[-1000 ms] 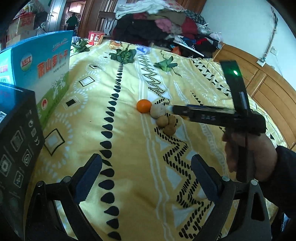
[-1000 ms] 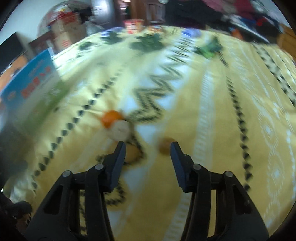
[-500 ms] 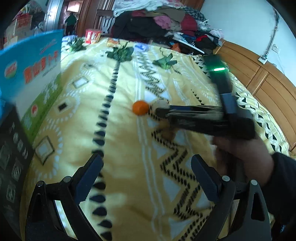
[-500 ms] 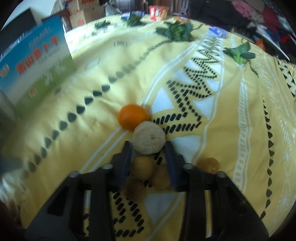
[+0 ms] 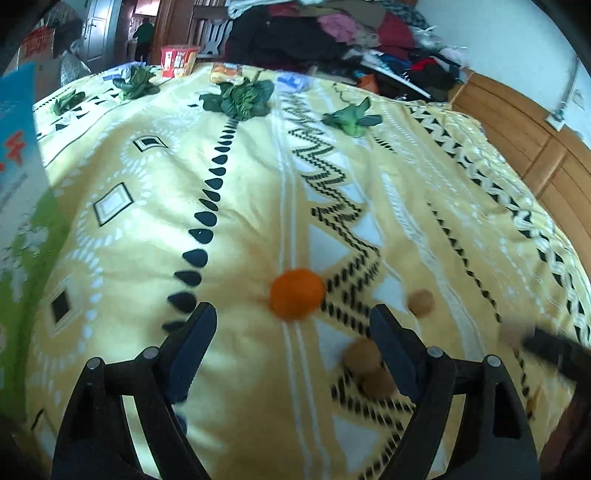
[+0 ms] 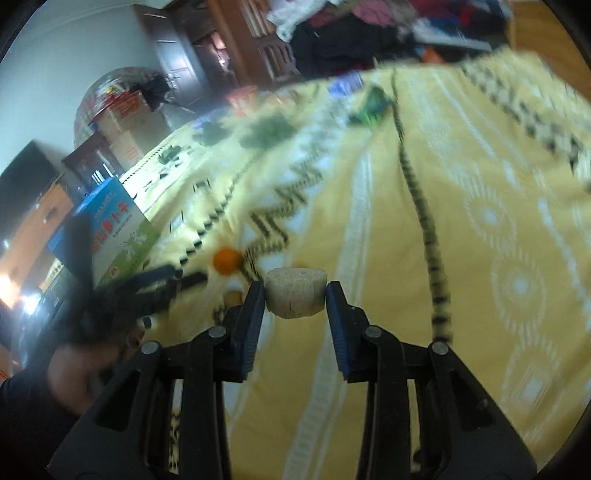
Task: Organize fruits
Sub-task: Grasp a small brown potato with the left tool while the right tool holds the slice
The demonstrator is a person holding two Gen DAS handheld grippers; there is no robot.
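An orange (image 5: pixel 296 293) lies on the yellow patterned bedspread (image 5: pixel 240 192), just ahead of my open, empty left gripper (image 5: pixel 293 332). Small brown fruits (image 5: pixel 364 356) lie by its right finger, with one more brown fruit (image 5: pixel 421 302) further right. My right gripper (image 6: pixel 295 295) is shut on a pale tan round fruit (image 6: pixel 295 295) and holds it above the bed. The orange also shows in the right wrist view (image 6: pixel 226 260), behind the left gripper (image 6: pixel 177 280).
A blue and green carton (image 6: pixel 118 236) stands at the bed's left side. Leafy greens (image 5: pixel 240 98) and snack packets (image 5: pixel 179 61) lie at the far end. A pile of clothes (image 5: pixel 332 33) sits beyond. Wooden panelling (image 5: pixel 535 147) runs along the right.
My right gripper closed on the pale round fruit and lifted it away to the right. My left gripper moved forward, close to the orange and brown fruits.
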